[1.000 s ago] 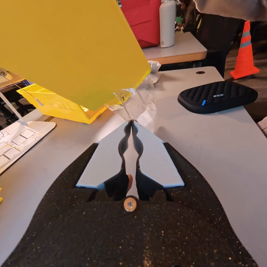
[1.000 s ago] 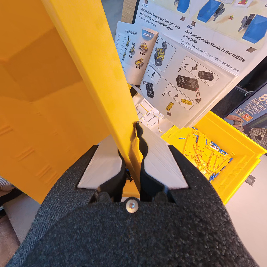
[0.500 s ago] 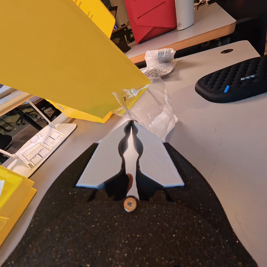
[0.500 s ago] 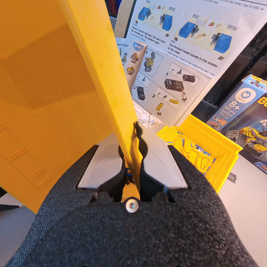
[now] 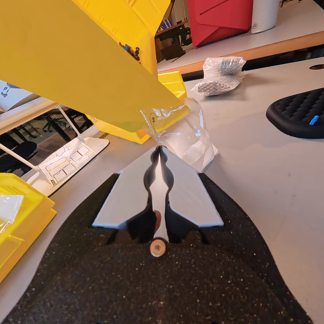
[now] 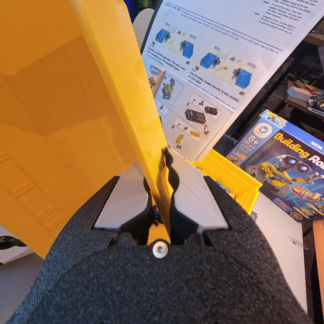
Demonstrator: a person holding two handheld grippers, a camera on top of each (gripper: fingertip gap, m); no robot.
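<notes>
Yellow plastic fills the upper left of both views: a large storage bin [image 6: 73, 108], tipped up off the grey table [image 5: 254, 184], its wall clamped between the jaws of the right gripper [image 6: 162, 173]. A few small dark and blue pieces [image 5: 130, 49] cling near its lip, so the tilt looks meant to pour contents out. Right of the right wrist view, a printed instruction sheet [image 6: 219, 57] stands propped behind a second yellow bin [image 6: 233, 182], with a boxed building kit [image 6: 284, 163] beside it. At the centre of the left wrist view, the left gripper [image 5: 159, 149] has its jaws pinched tight on a clear plastic bag [image 5: 184, 133], which hangs at the tipped bin's corner, probably drawn clear of it. Farther right lie a bubble-wrapped bundle [image 5: 222, 75] and a black quilted pad [image 5: 298, 115].
</notes>
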